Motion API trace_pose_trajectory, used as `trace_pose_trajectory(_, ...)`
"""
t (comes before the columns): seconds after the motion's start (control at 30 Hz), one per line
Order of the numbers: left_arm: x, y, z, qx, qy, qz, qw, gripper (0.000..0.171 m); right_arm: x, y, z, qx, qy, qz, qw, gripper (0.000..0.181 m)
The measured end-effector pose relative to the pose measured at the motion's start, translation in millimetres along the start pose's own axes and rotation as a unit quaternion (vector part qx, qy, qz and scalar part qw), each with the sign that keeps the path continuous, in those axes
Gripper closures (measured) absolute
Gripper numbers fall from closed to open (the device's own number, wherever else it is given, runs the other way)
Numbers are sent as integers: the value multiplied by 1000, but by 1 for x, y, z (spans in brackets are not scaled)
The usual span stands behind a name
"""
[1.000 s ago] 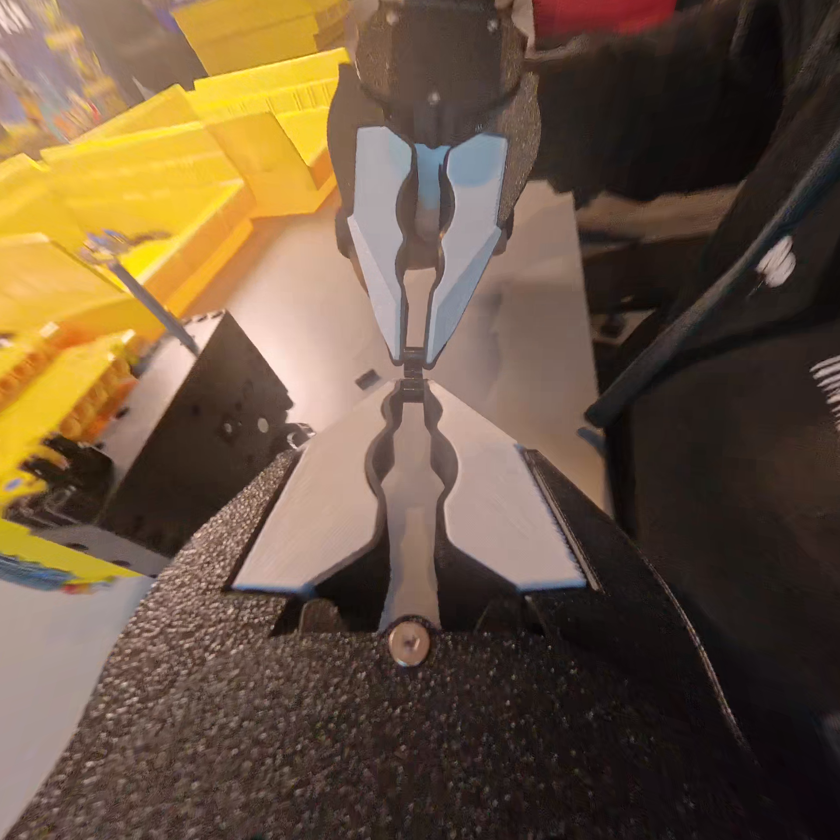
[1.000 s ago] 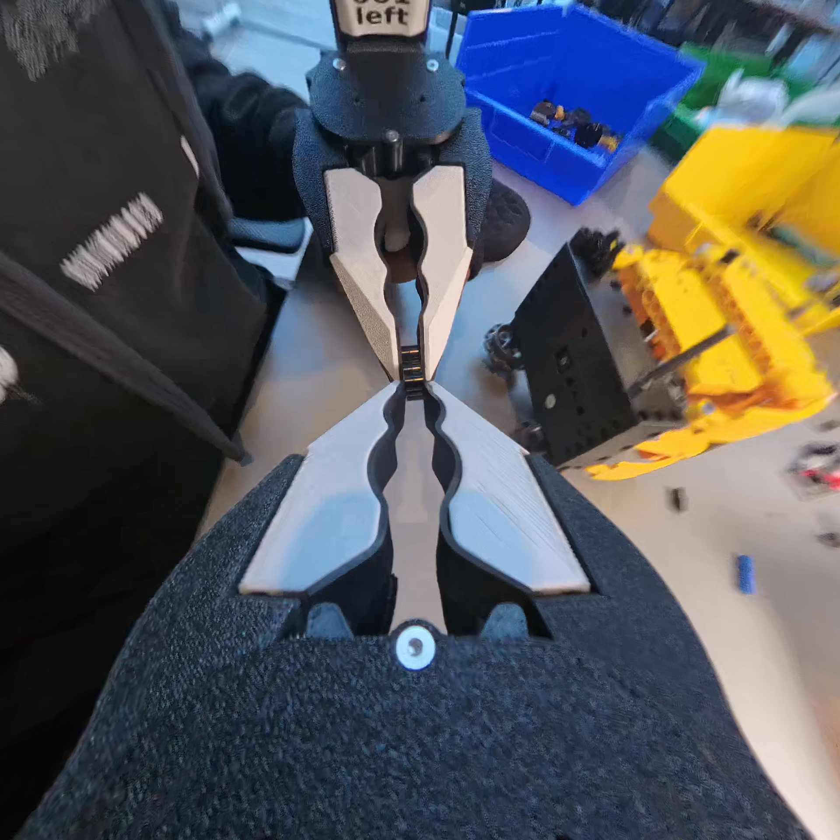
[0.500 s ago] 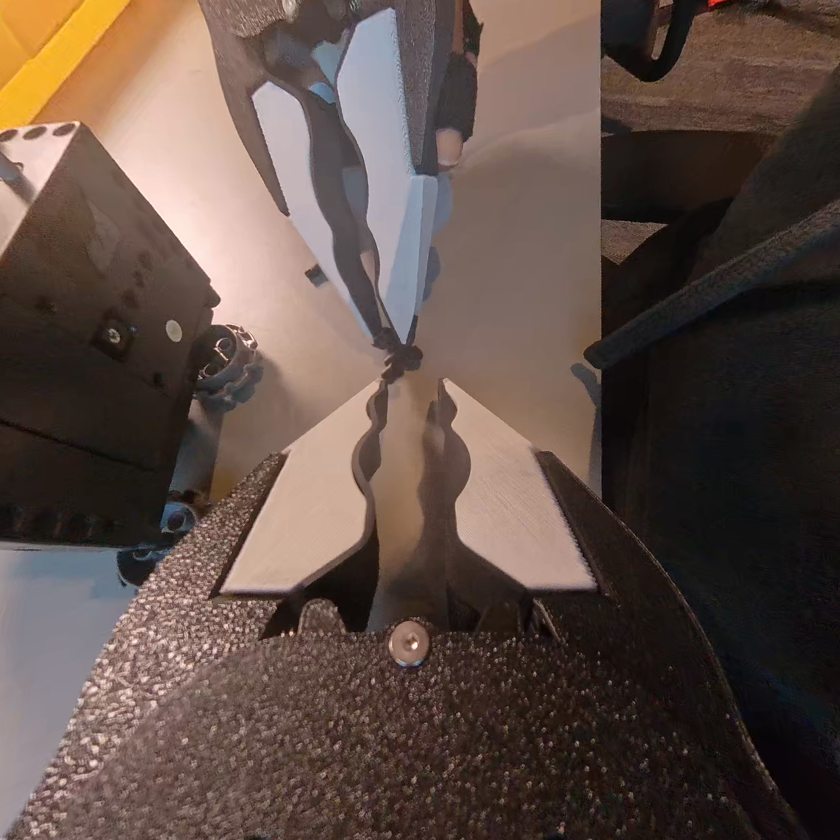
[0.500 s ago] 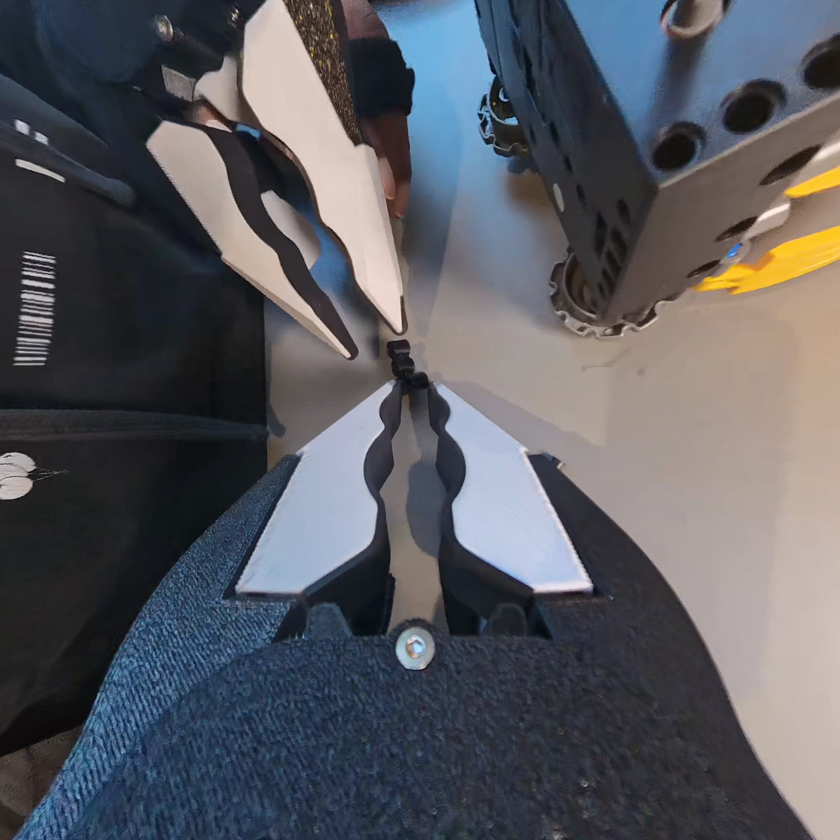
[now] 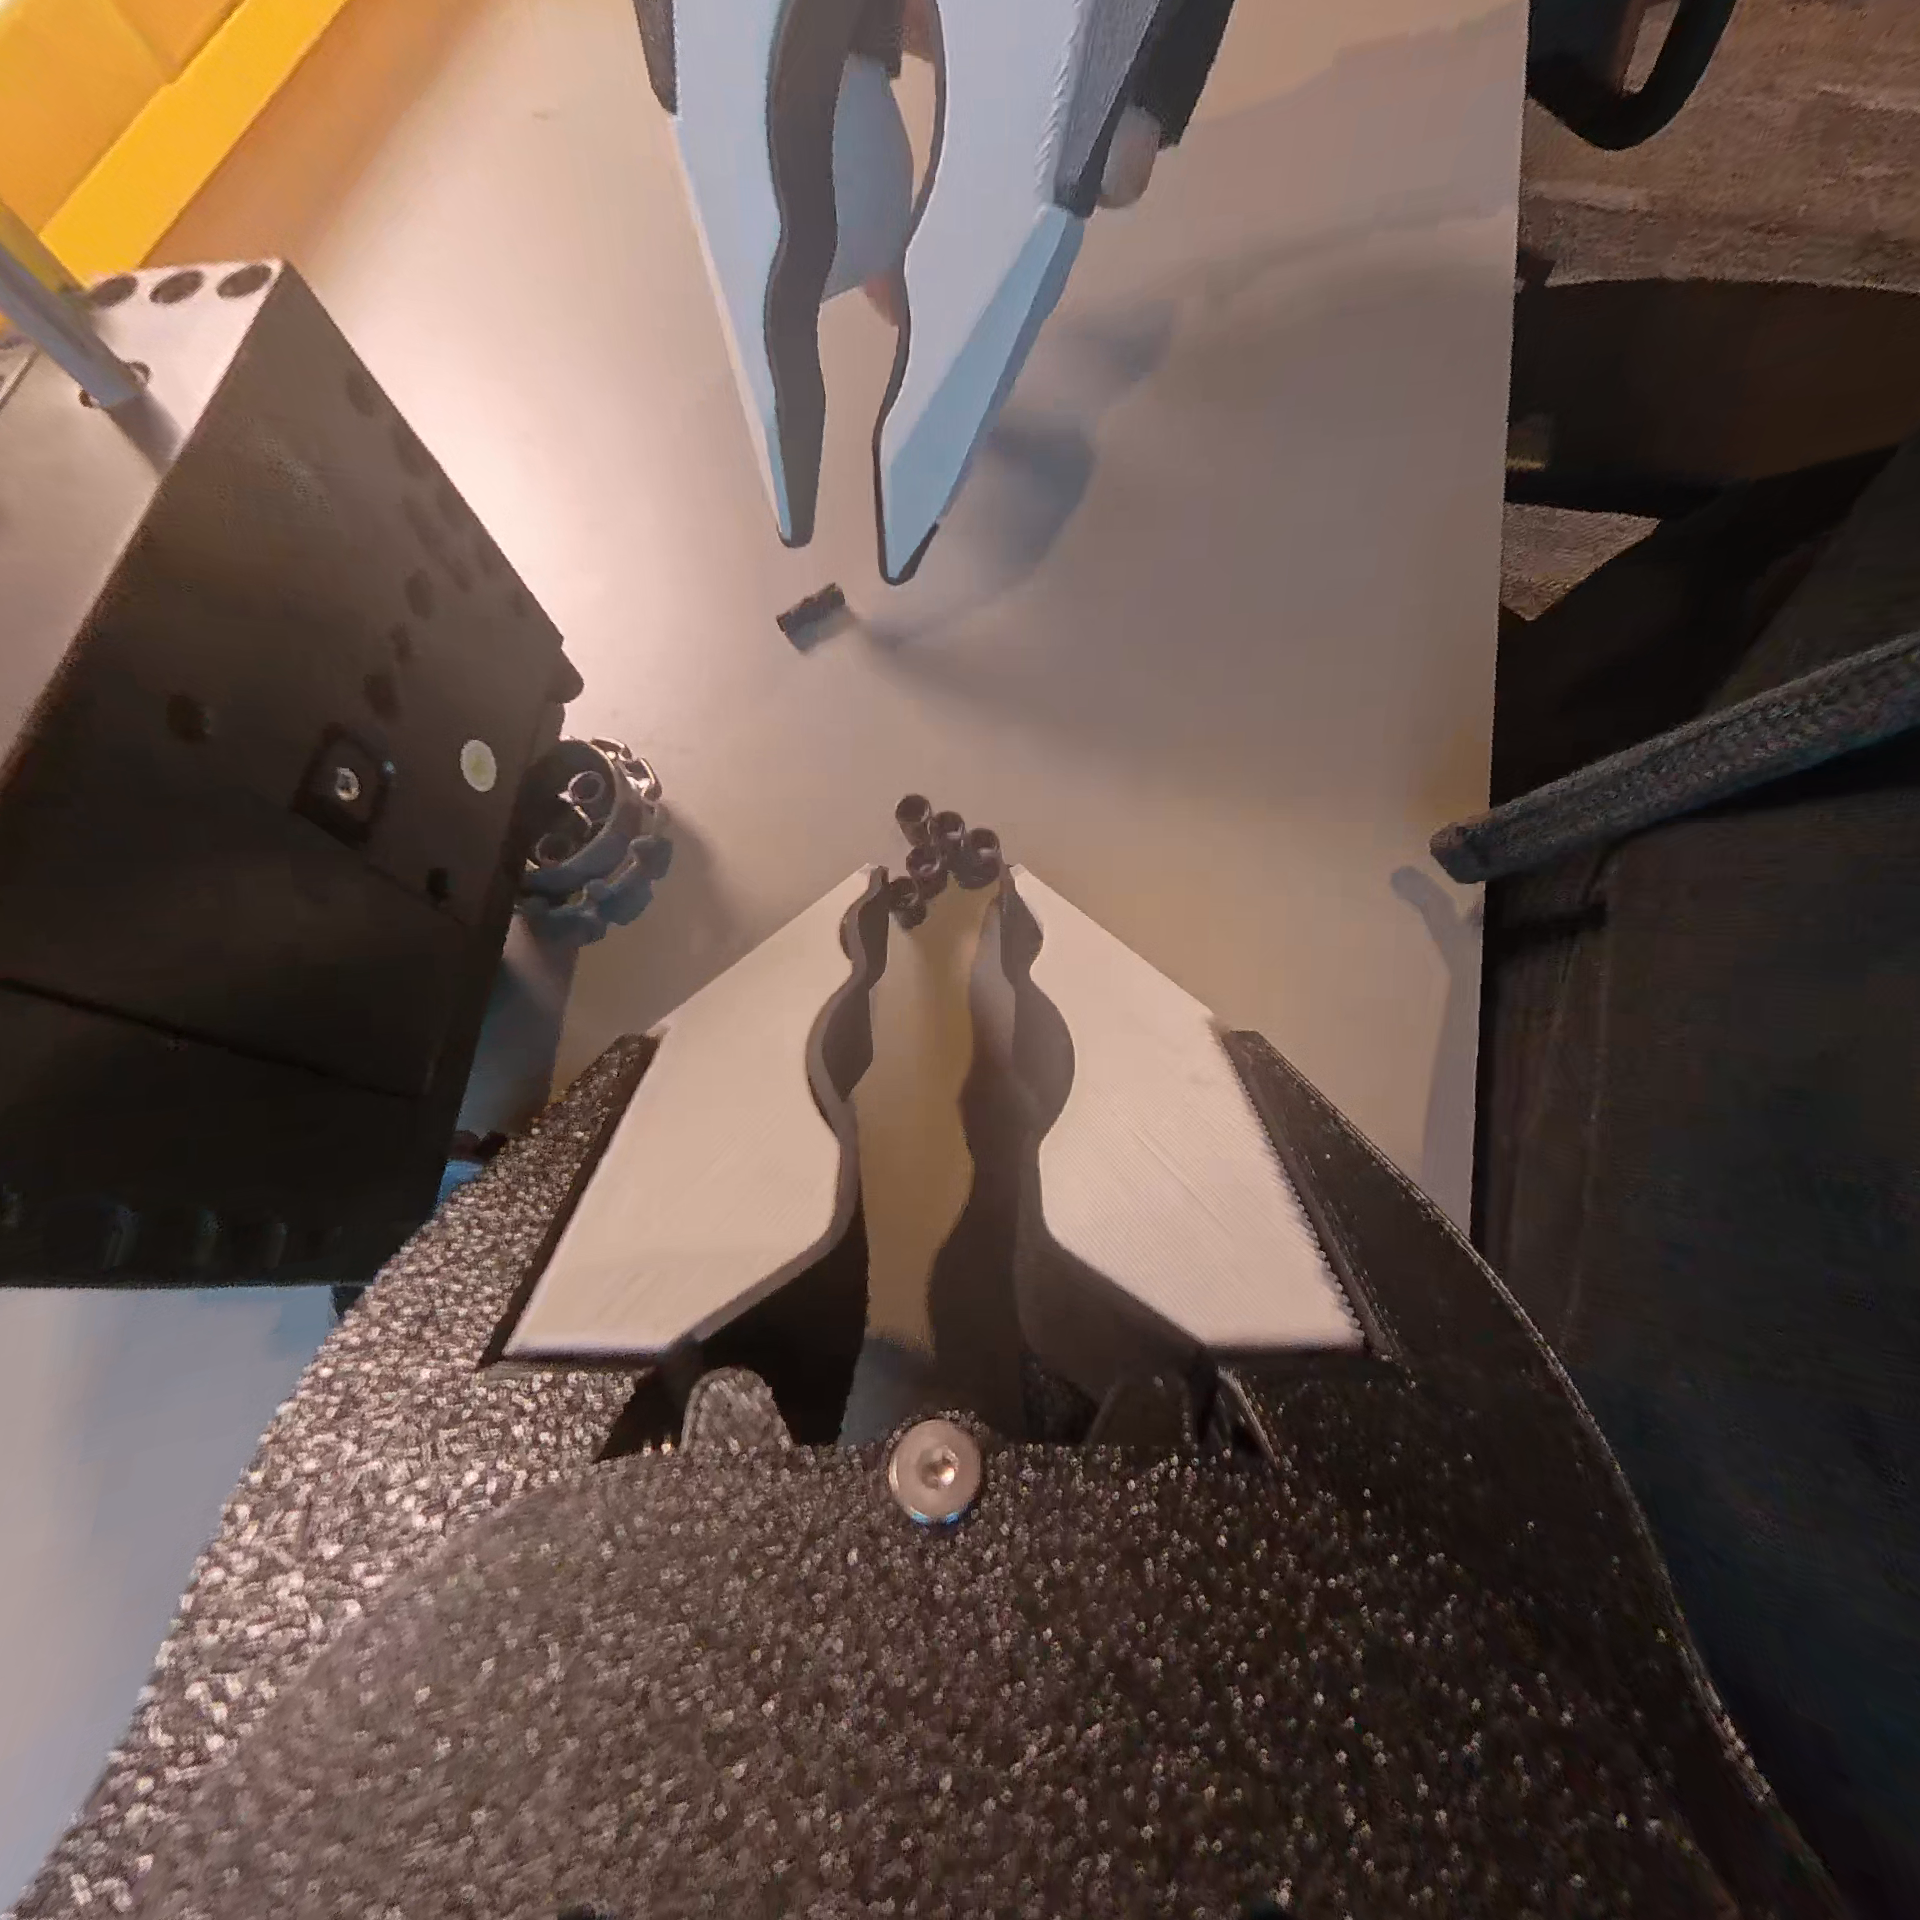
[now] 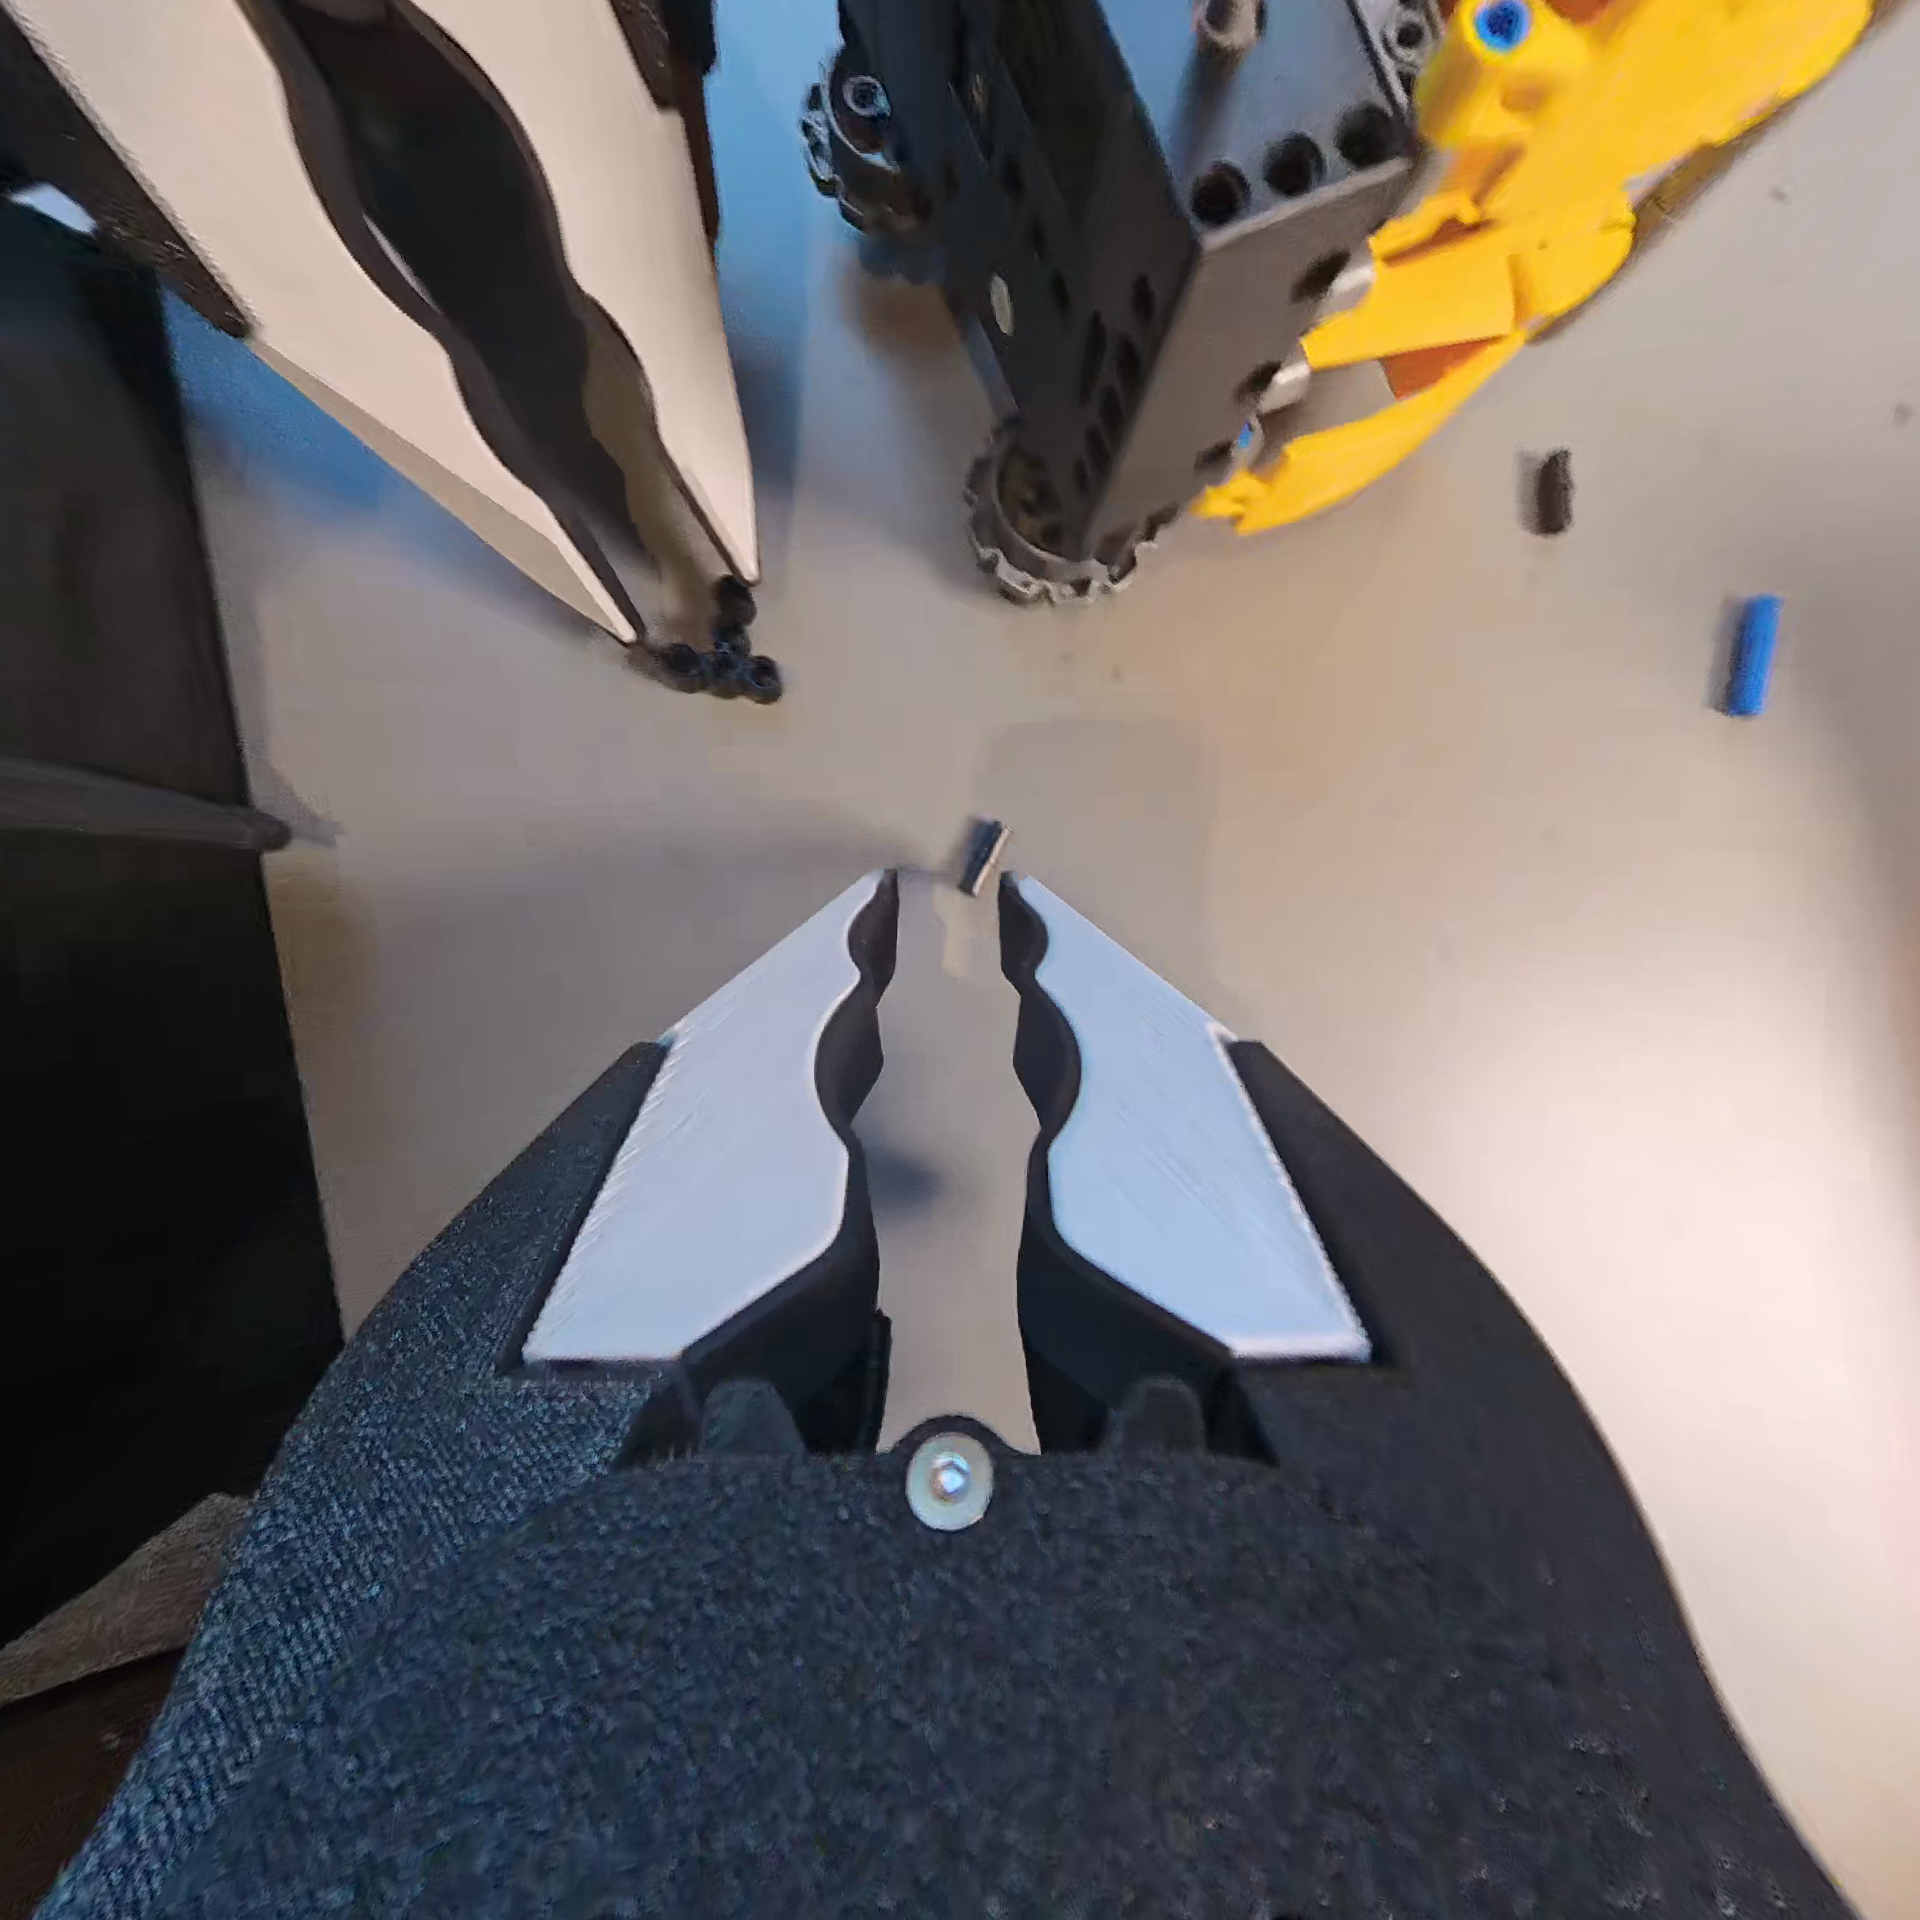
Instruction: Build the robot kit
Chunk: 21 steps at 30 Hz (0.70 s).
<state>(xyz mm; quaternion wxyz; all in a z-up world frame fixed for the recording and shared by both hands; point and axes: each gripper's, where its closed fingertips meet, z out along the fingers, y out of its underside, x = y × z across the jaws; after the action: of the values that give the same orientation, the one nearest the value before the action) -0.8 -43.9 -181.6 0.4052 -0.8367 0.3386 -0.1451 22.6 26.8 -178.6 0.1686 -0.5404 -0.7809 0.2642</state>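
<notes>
While both grippers hovered low over the pale worktop (image 5: 1195, 623), the left gripper (image 5: 940, 883) pinched a black angled connector piece (image 5: 940, 857); the right gripper (image 6: 948, 883), fingers spread, held nothing, a small dark pin (image 6: 982, 857) lying loose at its tips, black block model (image 5: 260, 727) beside.

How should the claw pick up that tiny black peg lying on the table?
Grip the tiny black peg around its middle, coming down from above. It lies flat on the table, lengthwise roughly in line with the right gripper, whose open fingers could probably close on its two long sides. Its ends look too small to pinch.
</notes>
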Motion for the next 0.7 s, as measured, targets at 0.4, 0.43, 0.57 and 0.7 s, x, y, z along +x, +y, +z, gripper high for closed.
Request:
trace_pose_trajectory(0.4,2,-3,4,-16,11,-20,1000,157,8,3,12,-9,16,13,1000,164)
trace_pose_trajectory(0.43,4,-4,3,-10,18,-29,999,156,8,3,13,-10,14,13,1000,165)
trace_pose_trajectory(0.57,-2,-5,-1,3,11,-47,999,154,9,2,14,-13,11,11,1000,169)
trace_pose_trajectory(0.7,-5,2,5,-25,11,-28,999,149,11,2,14,-13,8,11,1000,172)
